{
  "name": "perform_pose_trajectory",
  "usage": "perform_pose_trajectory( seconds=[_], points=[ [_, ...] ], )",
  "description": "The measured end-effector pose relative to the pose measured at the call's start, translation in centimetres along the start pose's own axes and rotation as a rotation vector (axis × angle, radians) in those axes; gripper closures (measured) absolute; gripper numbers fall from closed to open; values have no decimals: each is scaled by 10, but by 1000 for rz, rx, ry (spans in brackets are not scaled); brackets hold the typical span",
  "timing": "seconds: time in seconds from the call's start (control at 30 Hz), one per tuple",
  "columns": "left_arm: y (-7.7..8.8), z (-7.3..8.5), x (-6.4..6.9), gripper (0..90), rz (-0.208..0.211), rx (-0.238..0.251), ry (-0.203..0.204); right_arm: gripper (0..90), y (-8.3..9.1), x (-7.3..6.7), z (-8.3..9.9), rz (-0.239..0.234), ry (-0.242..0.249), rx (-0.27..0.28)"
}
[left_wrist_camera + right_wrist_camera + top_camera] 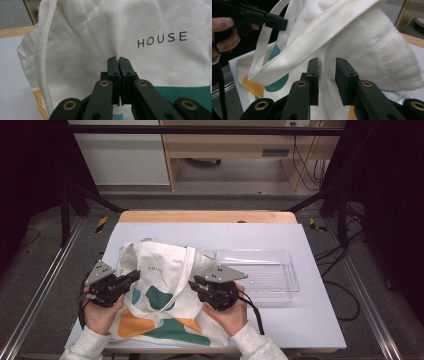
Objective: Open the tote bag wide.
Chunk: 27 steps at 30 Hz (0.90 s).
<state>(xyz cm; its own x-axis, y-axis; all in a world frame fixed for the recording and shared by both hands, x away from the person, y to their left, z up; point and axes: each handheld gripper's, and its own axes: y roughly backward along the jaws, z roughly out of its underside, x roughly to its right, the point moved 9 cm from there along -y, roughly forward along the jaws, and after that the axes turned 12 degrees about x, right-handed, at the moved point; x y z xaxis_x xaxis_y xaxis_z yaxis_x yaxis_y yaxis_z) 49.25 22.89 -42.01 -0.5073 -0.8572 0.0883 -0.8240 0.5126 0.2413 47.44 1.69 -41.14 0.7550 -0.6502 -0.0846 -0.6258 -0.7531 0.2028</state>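
Left gripper (119, 60) was clamped on a pinch of the tote bag (160, 295); right gripper (327, 62) sat loose, bag fabric straight ahead between its jaws.

Item: white cloth bag (160, 27). Lettering: one word, "HOUSE", in thin dark spaced capitals, printed on the white cloth above the green patch; right of centre in the left gripper view. The same print appears on the bag (157, 268) left of centre in the high view, too small there to read in full. No other legible text, number or sign.
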Motion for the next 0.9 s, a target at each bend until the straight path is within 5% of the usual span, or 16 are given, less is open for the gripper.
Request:
perform_pose_trajectory(
  seconds=[0.27,0.57,0.9],
  points=[
    [8,7,5,890,8,6,-20,697,2,0,-7,-3,-16,32],
    [15,20,11,890,20,-13,-33,703,-7,-13,3,-31,-13,8],
    [15,22,13,886,20,-10,-36,884,-13,-21,14,-35,-2,-38]
  ],
)
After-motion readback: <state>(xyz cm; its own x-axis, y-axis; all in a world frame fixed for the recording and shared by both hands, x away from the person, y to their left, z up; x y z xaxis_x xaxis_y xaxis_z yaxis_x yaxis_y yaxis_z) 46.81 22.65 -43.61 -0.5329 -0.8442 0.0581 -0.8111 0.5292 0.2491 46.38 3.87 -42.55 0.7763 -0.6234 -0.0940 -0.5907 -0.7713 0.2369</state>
